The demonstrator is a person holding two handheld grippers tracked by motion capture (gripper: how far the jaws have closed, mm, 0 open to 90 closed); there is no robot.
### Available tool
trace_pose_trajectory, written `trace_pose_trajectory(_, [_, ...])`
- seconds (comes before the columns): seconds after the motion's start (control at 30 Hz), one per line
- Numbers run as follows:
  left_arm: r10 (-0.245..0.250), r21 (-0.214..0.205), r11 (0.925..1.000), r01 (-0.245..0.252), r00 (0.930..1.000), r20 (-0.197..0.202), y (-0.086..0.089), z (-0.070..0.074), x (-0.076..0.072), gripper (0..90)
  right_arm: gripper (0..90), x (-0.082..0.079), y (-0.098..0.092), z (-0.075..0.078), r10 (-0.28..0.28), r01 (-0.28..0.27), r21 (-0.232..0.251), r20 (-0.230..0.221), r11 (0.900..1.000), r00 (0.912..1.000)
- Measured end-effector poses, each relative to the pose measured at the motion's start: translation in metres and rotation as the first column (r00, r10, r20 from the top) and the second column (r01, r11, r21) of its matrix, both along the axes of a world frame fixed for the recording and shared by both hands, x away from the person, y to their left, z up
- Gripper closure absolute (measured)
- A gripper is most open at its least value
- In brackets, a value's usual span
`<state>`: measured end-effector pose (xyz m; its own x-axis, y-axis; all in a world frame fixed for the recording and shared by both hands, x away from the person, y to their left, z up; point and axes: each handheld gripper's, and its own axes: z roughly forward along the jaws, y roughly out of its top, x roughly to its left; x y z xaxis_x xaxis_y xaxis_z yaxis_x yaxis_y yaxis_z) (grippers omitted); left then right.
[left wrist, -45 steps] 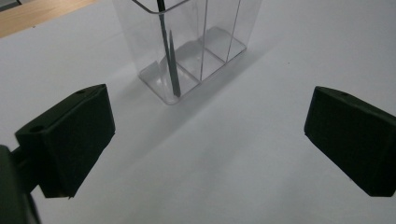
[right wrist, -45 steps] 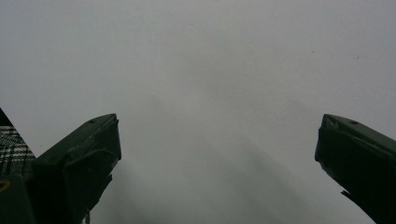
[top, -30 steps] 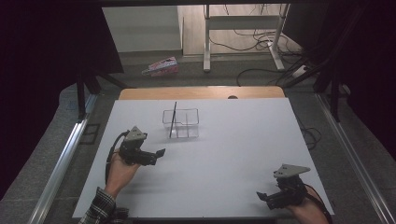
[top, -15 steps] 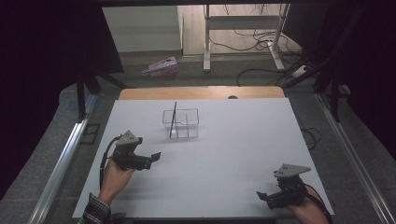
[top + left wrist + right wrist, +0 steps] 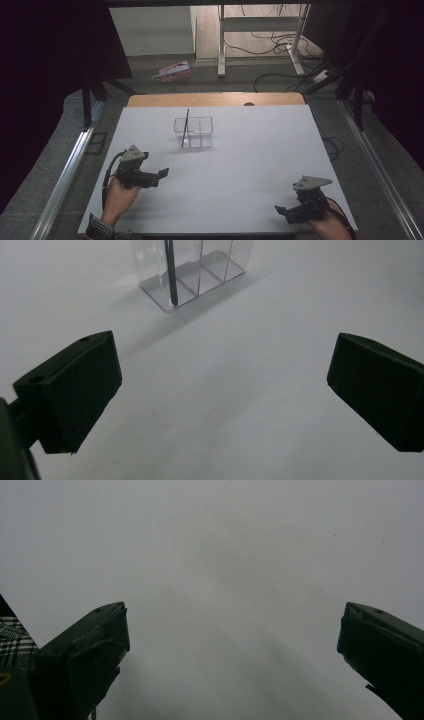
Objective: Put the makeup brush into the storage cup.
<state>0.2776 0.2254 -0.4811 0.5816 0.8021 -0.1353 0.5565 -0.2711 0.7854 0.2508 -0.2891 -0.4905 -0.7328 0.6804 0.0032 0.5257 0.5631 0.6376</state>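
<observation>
A clear plastic box [image 5: 194,132] with several narrow compartments stands on the white table top [image 5: 250,150], left of the middle. A thin dark rod [image 5: 186,125] stands upright in its left compartment. My left gripper [image 5: 159,176] rests near the table's left front, jaws wide apart with nothing between them and pointing right. In the left gripper view the box [image 5: 210,270] and rod [image 5: 171,275] lie ahead of the left gripper [image 5: 220,390]. My right gripper [image 5: 281,211] sits at the front right corner, open and empty, and in the right gripper view it [image 5: 232,650] faces bare table.
A wooden strip [image 5: 215,99] runs along the table's far edge. Metal rails [image 5: 65,175] flank both sides. On the floor beyond lie a pink and white packet [image 5: 172,71], desk legs [image 5: 221,45] and cables [image 5: 270,47].
My left gripper has drawn back toward the near edge and a little left, away from the box. The right gripper has stayed put.
</observation>
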Motion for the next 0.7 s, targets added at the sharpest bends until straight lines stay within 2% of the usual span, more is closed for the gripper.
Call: trace_pose_trajectory(0.7, [0.018,0.012,0.9998,-0.018,0.9998,-0.006,0.007,-0.001,-0.025,1.4,0.3,0.0,0.0,0.0,0.002,-0.002,-0.008,0.001,1.0,1.0])
